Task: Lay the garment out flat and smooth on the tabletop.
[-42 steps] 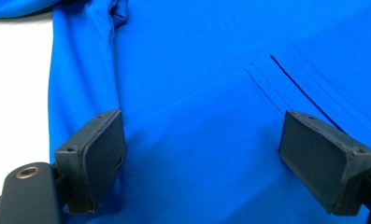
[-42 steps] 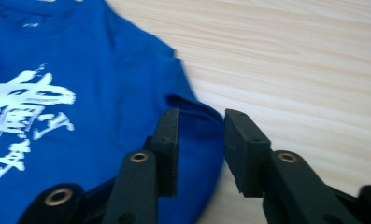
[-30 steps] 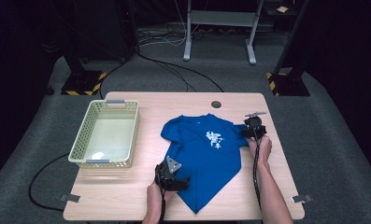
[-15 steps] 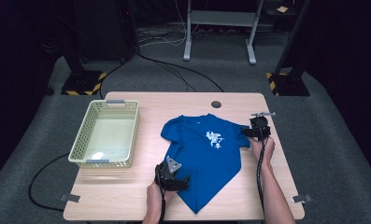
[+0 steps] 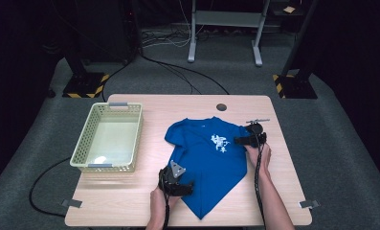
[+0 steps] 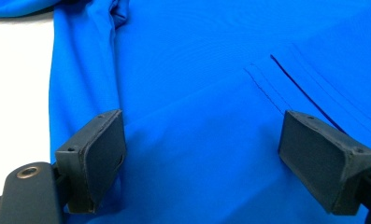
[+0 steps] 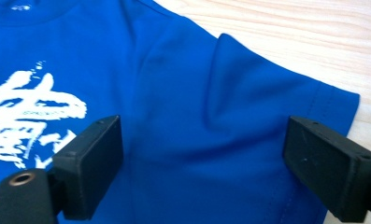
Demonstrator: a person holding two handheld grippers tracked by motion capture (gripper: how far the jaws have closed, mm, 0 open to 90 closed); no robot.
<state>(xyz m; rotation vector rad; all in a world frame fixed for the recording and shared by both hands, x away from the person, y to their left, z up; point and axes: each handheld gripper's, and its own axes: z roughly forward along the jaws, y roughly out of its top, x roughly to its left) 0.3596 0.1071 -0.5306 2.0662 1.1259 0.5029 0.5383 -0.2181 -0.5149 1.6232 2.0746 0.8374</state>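
A blue T-shirt point(image 5: 206, 160) with a white print lies flat on the wooden table point(image 5: 125, 196), collar toward the far edge. At the shirt's near left edge my left gripper point(image 5: 185, 184) is open. In the left gripper view point(image 6: 203, 121) its jaws stand wide over smooth blue cloth point(image 6: 197, 70) without pinching it. My right gripper point(image 5: 241, 140) is at the shirt's right sleeve. Its jaws have just been opening and now stand wide apart point(image 7: 203, 126) over the sleeve point(image 7: 267, 98), whose cloth lies loose between them with no pad pressing on it.
A pale green plastic basket point(image 5: 82, 149) stands on the left half of the table. A round cable hole point(image 5: 221, 107) sits near the far edge. Black cables trail from both grippers toward the table's near edge. Stands and cables are on the floor beyond the table.
The right gripper has shifted left and toward the near edge, over the sleeve, and its jaws stand wider. The left gripper has not moved.
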